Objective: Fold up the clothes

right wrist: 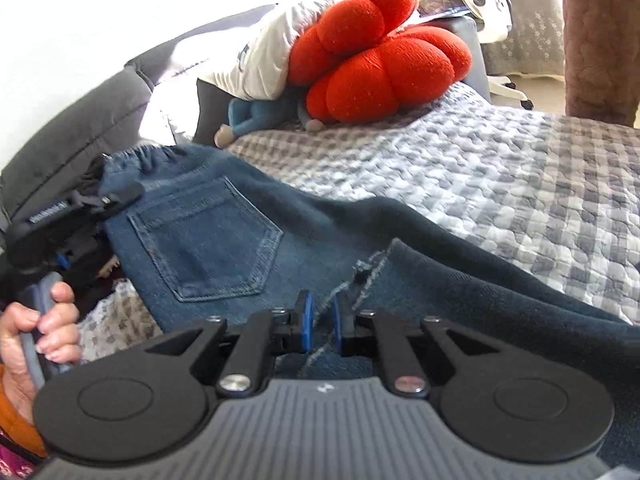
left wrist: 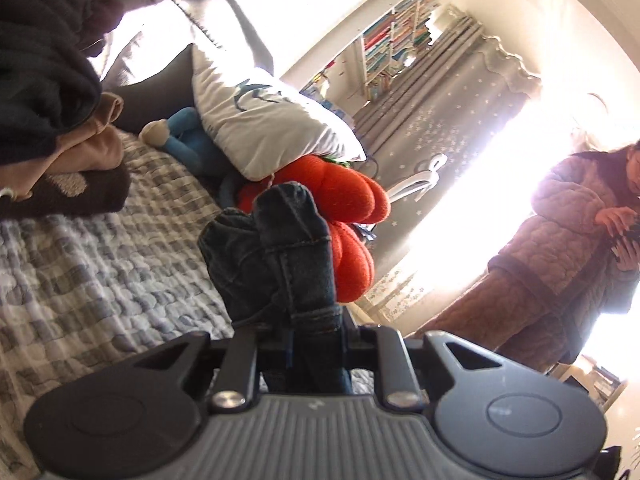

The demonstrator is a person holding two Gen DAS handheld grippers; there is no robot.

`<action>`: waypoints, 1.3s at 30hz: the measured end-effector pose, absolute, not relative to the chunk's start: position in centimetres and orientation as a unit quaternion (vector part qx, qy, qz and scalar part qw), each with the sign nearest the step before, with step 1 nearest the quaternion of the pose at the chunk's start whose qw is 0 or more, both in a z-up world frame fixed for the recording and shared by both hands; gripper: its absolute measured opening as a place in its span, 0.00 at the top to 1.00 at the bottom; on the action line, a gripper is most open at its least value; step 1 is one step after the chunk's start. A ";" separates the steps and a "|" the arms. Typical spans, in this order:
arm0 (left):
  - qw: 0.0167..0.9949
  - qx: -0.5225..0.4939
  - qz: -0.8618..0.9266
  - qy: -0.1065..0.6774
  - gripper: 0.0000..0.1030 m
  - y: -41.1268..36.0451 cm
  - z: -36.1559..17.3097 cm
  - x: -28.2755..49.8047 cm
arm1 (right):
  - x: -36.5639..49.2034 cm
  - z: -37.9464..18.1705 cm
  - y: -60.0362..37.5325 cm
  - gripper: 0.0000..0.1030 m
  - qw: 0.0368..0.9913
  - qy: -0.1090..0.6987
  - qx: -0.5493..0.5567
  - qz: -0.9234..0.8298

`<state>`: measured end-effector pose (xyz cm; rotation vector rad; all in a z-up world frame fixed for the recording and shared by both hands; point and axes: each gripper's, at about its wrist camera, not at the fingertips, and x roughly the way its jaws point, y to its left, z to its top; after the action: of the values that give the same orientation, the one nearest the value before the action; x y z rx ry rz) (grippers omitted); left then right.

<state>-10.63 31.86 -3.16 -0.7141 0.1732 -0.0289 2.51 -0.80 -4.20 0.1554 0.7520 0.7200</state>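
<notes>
A pair of blue jeans [right wrist: 208,236] lies across the checkered bed cover [right wrist: 500,184], back pocket up, waistband toward the grey headboard. My left gripper [left wrist: 308,332] is shut on a bunched fold of the jeans [left wrist: 280,248], which sticks up between its fingers. It also shows in the right wrist view [right wrist: 80,204], at the waistband's left end, held by a hand. My right gripper [right wrist: 320,320] sits at the frayed hem of the folded-over leg [right wrist: 460,280], with a strip of denim between its blue pads [right wrist: 306,320]. A narrow gap shows between the pads.
A red plush cushion [right wrist: 380,52], a white pillow [left wrist: 264,120] and a blue doll [left wrist: 188,136] lie at the bed's head. Folded dark and tan clothes [left wrist: 60,148] are stacked on the bed. A person in quilted brown pyjamas [left wrist: 560,248] stands beside the bed near the curtains.
</notes>
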 end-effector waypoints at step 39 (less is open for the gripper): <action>0.886 0.020 -0.403 0.227 0.45 11.6 -0.6 -9.6 | -0.1 -4.8 -20.1 0.25 0.772 0.345 0.472 0.249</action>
<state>-9.61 11.59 -0.61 0.0421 0.4722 -0.8373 -0.08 -20.08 -4.79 1.0227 0.7478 0.5389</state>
